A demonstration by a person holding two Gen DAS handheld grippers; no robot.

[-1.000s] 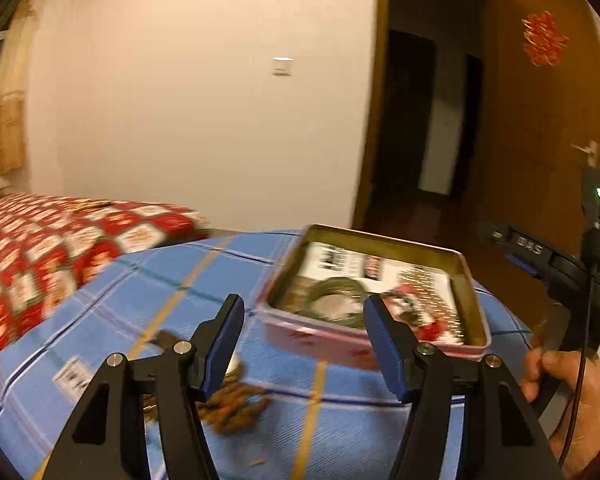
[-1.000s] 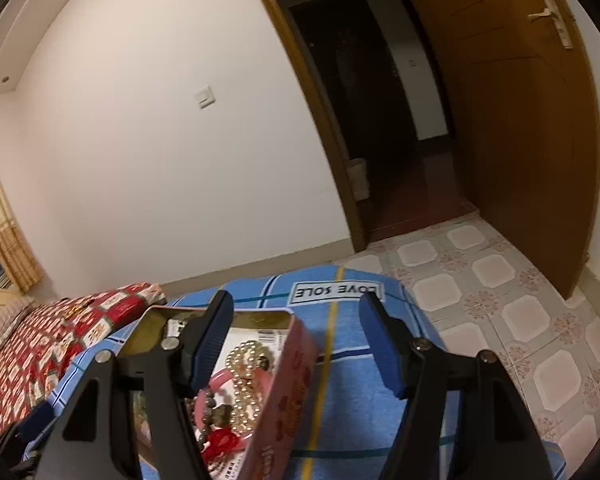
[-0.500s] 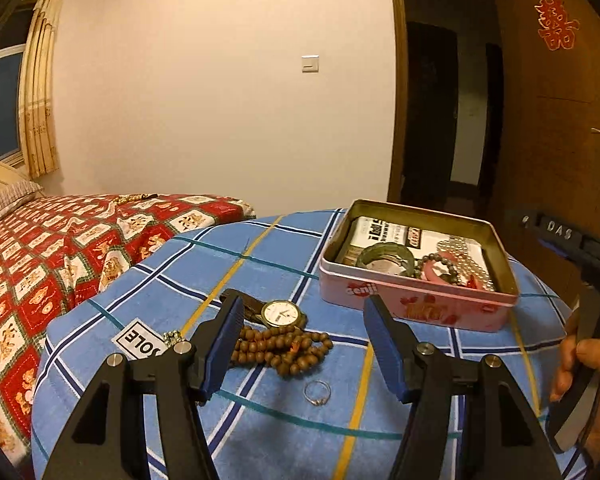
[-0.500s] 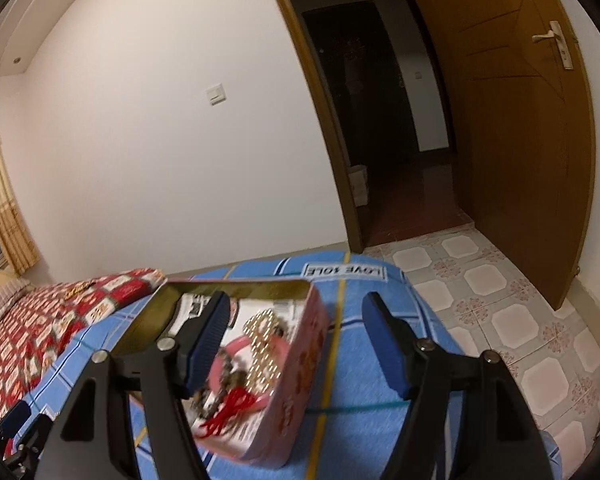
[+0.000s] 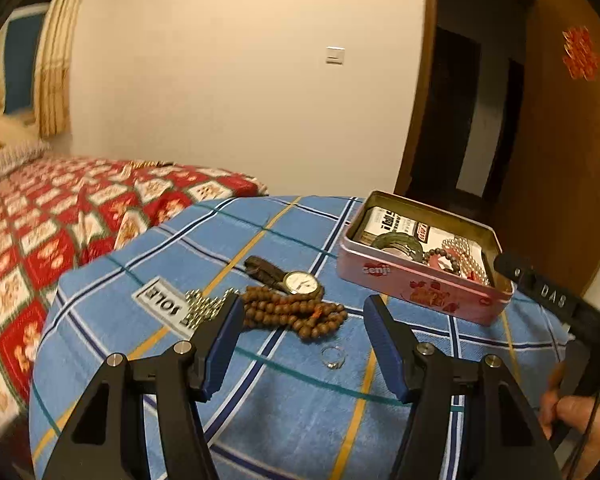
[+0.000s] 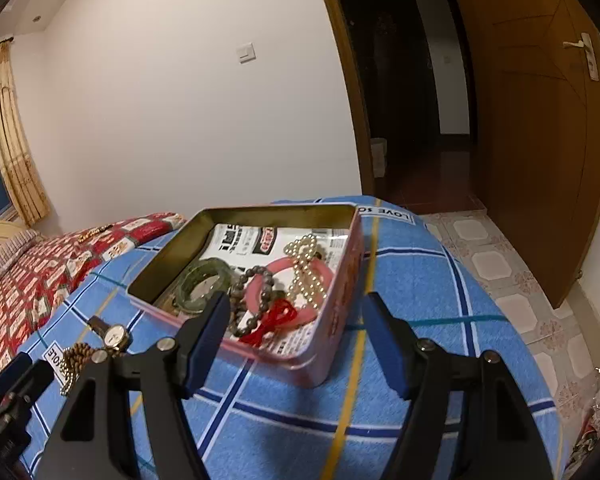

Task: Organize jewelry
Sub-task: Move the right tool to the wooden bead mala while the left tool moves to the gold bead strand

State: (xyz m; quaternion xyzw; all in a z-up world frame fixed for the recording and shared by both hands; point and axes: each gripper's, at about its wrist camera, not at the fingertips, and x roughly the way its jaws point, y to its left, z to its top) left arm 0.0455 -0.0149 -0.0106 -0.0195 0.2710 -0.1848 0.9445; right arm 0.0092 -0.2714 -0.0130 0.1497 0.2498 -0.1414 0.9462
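A pink tin box point(image 5: 416, 286) point(image 6: 332, 344) sits open on the blue checked cloth, holding a green bangle point(image 6: 204, 282), a pink bangle point(image 6: 320, 276), a dark bead bracelet point(image 6: 246, 300) and a pearl string point(image 6: 306, 268). Left of the box lie a wristwatch point(image 5: 300, 282) point(image 6: 114, 334), brown prayer beads point(image 5: 296, 314), a metal bead chain point(image 5: 204, 306) and a small ring point(image 5: 334, 357). My left gripper point(image 5: 304, 344) hangs open and empty above the beads and ring. Over the box's near corner my right gripper point(image 6: 296, 338) stands open, holding nothing.
The blue cloth covers a small round table point(image 5: 284, 408). A bed with a red patterned cover point(image 5: 60, 216) stands to the left. An open wooden door point(image 6: 540, 140) and tiled floor point(image 6: 508, 280) lie to the right. A hand point(image 5: 572, 412) holds the right gripper's handle.
Both views have drawn back and risen from the box. The watch, beads, chain and ring have come into the left view, and the whole box interior into the right view.
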